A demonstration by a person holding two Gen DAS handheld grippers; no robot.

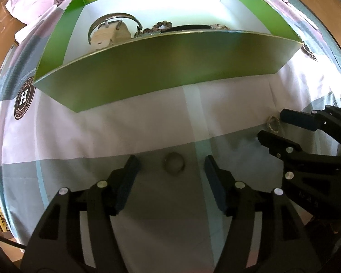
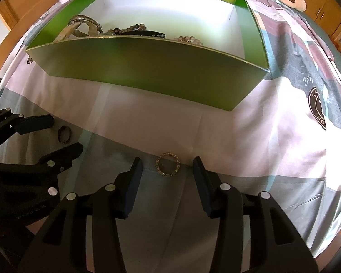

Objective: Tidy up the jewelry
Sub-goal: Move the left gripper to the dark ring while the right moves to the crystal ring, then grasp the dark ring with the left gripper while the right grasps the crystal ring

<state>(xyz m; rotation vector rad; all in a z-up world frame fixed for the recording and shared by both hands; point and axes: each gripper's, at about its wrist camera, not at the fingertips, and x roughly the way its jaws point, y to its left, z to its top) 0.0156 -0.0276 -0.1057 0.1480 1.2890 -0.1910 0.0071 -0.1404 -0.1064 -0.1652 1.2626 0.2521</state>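
2 rings lie on the bedsheet (image 1: 147,118), each between a pair of my spread jaws, touching neither pad. My left gripper (image 1: 171,162) brackets the plain ring (image 1: 174,166); my right gripper (image 2: 167,163) brackets the studded gold ring (image 2: 168,164). At 12 o'clock from both sits the green box (image 2: 147,68), holding a bangle (image 1: 113,25) and beaded bracelets (image 2: 125,29) at its 10 o'clock side.
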